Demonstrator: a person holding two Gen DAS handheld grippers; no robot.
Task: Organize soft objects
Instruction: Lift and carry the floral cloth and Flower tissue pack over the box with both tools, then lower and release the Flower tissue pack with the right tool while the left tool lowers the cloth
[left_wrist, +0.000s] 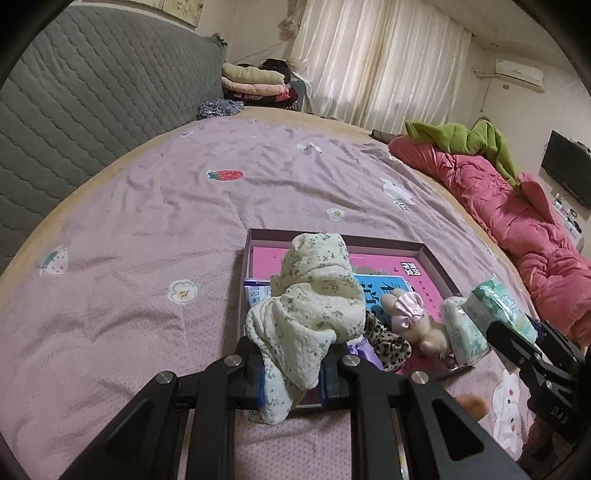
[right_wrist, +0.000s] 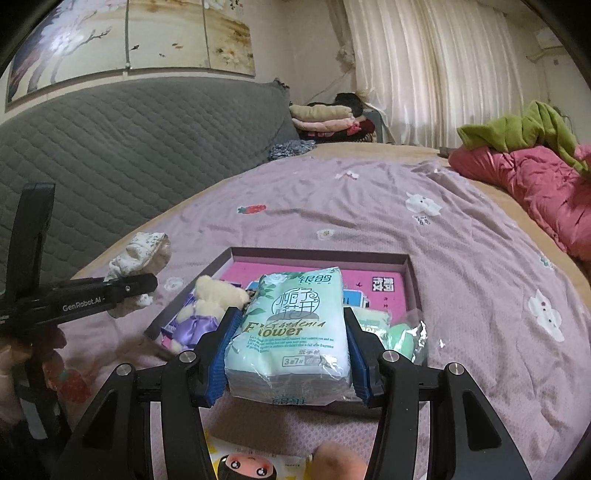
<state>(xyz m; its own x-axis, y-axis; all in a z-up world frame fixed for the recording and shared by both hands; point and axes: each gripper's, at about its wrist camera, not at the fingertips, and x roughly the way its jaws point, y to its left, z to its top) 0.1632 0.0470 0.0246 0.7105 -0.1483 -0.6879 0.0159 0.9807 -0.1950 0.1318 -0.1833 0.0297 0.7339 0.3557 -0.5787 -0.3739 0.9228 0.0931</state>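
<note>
The left gripper (left_wrist: 291, 373) is pinching a cream floral cloth (left_wrist: 314, 306) between its nearly closed blue pads, the bundle standing up and forward out of the jaws while a loose tail is hanging below them. The right gripper (right_wrist: 286, 354) is clamping a pack of tissues (right_wrist: 291, 332) across its short width, so the pack's long axis is running straight ahead along the fingers.

Both loads are hovering at the near edge of the shallow box (left_wrist: 424, 249), which is lying just ahead of and below both grippers on the bed. In the left view the cloth is sitting over the box's near left part; in the right view the pack is covering the box's near middle. The box is already holding a small plush bear (left_wrist: 410, 317) with a pink bow, a leopard-print piece (left_wrist: 388, 341), further tissue packs (left_wrist: 463, 328) and a pink printed sheet on its floor. Free floor is showing mostly toward the far side, so each drop probably calls for a short forward reach; neither hand looks clearly nearer.

The bed is wearing a wrinkled lilac bedspread (left_wrist: 147, 206) dotted with strawberries and flowers. A grey quilted headboard (left_wrist: 92, 92) is rising on the left, a pink quilt (left_wrist: 517, 221) with a green garment is lying along the right edge, and pale curtains (left_wrist: 369, 55) are hanging behind folded blankets.
</note>
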